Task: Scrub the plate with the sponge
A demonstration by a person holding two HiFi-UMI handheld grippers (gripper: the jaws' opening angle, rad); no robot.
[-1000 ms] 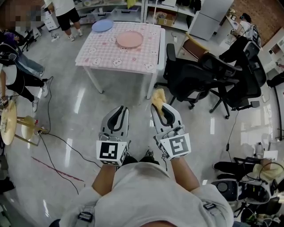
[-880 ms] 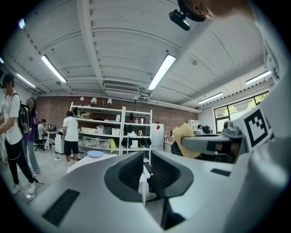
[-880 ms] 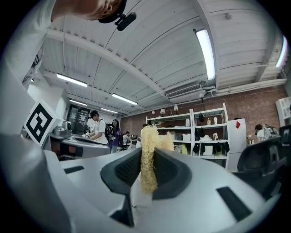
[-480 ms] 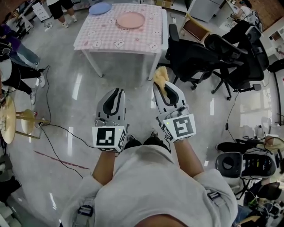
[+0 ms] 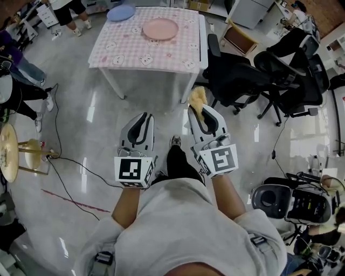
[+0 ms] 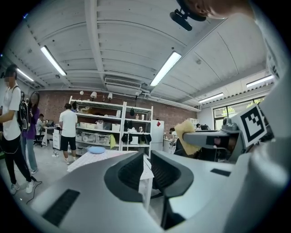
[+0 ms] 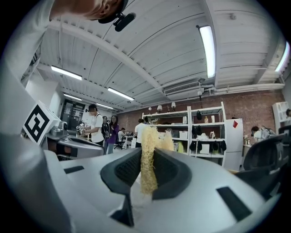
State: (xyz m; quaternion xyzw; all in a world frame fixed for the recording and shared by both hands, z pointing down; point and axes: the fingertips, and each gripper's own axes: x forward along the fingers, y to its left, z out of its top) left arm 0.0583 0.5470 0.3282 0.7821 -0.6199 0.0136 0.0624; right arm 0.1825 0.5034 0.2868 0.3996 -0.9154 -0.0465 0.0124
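Note:
A pink plate [image 5: 160, 28] lies on a table with a pink checked cloth [image 5: 178, 59] at the top of the head view, well ahead of both grippers. My right gripper [image 5: 198, 107] [image 7: 148, 169] is shut on a yellow sponge [image 5: 197, 97] [image 7: 148, 154], which sticks out past the jaw tips. My left gripper [image 5: 144, 116] [image 6: 145, 169] is held beside it at the same height, its jaws drawn together to a narrow slit with nothing between them. Both hang over the floor, short of the table. The sponge [image 6: 185, 134] also shows in the left gripper view.
A blue plate [image 5: 121, 13] [image 6: 96, 149] sits at the table's far left corner. Black office chairs [image 5: 237, 81] stand right of the table. A wooden stool [image 5: 8, 153] and a floor cable [image 5: 81, 167] lie left. People stand at the far left, shelves behind.
The table has drawn a little nearer as the person steps forward, one foot now showing between the grippers. Both grippers keep their pose, and the sponge stays held.

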